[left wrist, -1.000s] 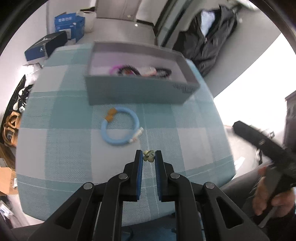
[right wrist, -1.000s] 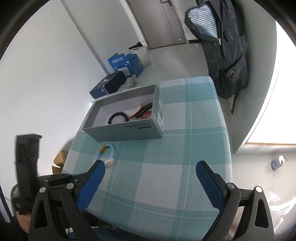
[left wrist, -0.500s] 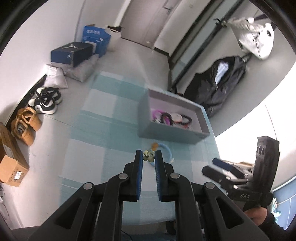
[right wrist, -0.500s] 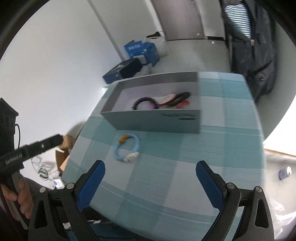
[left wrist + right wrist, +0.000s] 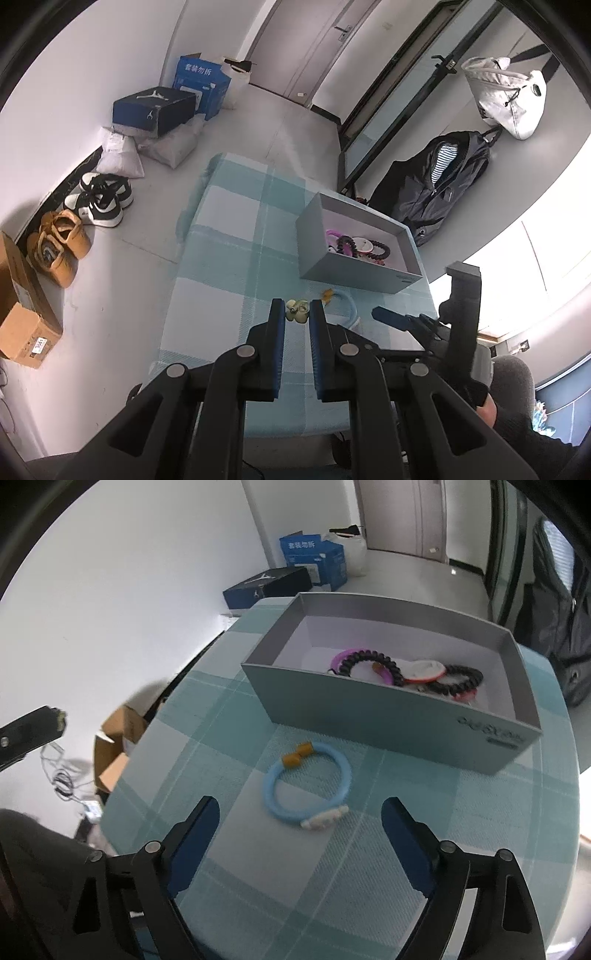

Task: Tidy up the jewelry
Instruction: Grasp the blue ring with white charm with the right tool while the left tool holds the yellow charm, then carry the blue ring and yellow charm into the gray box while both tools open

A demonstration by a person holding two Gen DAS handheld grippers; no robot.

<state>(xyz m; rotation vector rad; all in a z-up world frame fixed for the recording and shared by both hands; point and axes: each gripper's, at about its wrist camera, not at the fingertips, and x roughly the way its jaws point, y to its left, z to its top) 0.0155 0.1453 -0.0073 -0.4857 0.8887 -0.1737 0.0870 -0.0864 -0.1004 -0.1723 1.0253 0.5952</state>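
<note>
One small pale-yellow charm (image 5: 297, 310) sits pinched between the tips of the left gripper (image 5: 297, 314), whose blue pads are drawn in close on either side of it, high above the checked tablecloth (image 5: 236, 266). It looks like a light, hard little piece, probably slippery and easy to lose if the squeeze slackens, so the present grip across its middle seems the safe one.

The right gripper (image 5: 300, 821) hangs with its jaws spread wide, holding nothing. Just beyond and between its tips lies the blue bracelet (image 5: 307, 782), flat on the cloth, with orange beads at its far side and a white clasp on the near side, the clasp closest to the fingers. Judging by its look, the bracelet is a light, bendy ring that may flex or slide on the fabric; the blue band beside the clasp, taken across its thickness, appears the best place to hold, since the beads and clasp could slip.

Farther on, close behind the bracelet but not touching it, stands the grey box (image 5: 406, 716), open at the top. Inside it lie black coiled bands, a purple ring and a white-and-red piece, tangled together toward the right end
</note>
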